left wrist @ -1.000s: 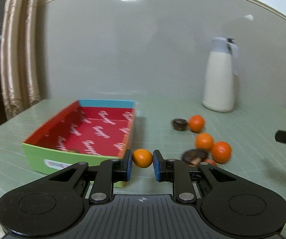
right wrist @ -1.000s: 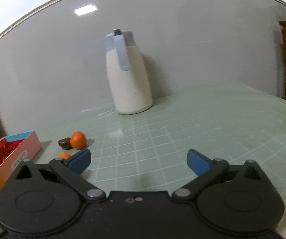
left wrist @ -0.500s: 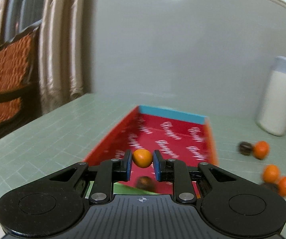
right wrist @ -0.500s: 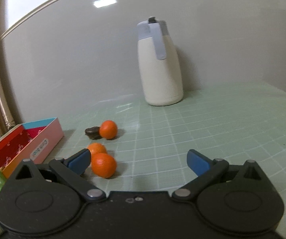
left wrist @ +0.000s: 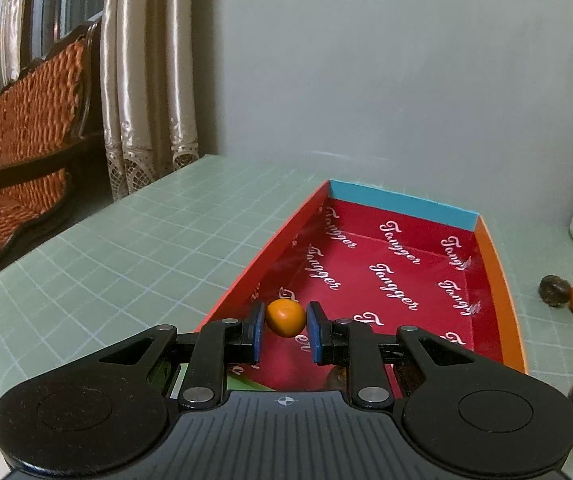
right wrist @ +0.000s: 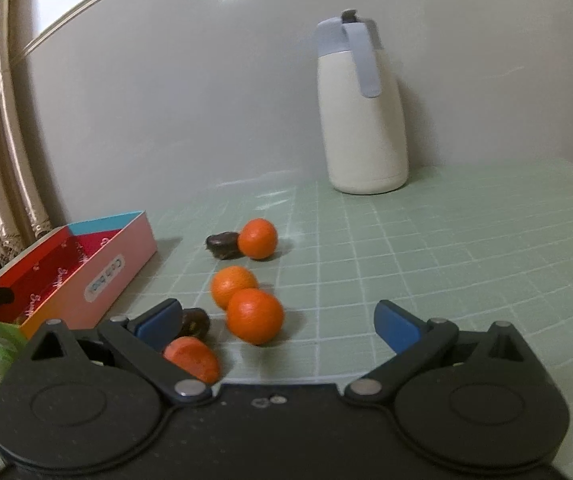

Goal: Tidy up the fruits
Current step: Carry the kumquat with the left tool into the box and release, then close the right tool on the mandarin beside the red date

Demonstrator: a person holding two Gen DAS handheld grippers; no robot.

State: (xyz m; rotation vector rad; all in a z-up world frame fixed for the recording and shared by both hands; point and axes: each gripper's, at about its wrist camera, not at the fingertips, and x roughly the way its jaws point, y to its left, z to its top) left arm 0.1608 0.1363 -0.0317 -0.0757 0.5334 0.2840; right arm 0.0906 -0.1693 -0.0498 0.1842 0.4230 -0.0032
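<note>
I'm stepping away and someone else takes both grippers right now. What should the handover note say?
Left gripper: shut on a small orange fruit, held over the red-lined box. Release not yet done.
Right gripper: open, empty, facing the loose pile on the green mat.
Done: at least one dark fruit seems to lie in the box.
Left: three whole oranges, an orange piece, two dark fruits on the mat.

One box, one jug, five oranges, three dark fruits
</note>
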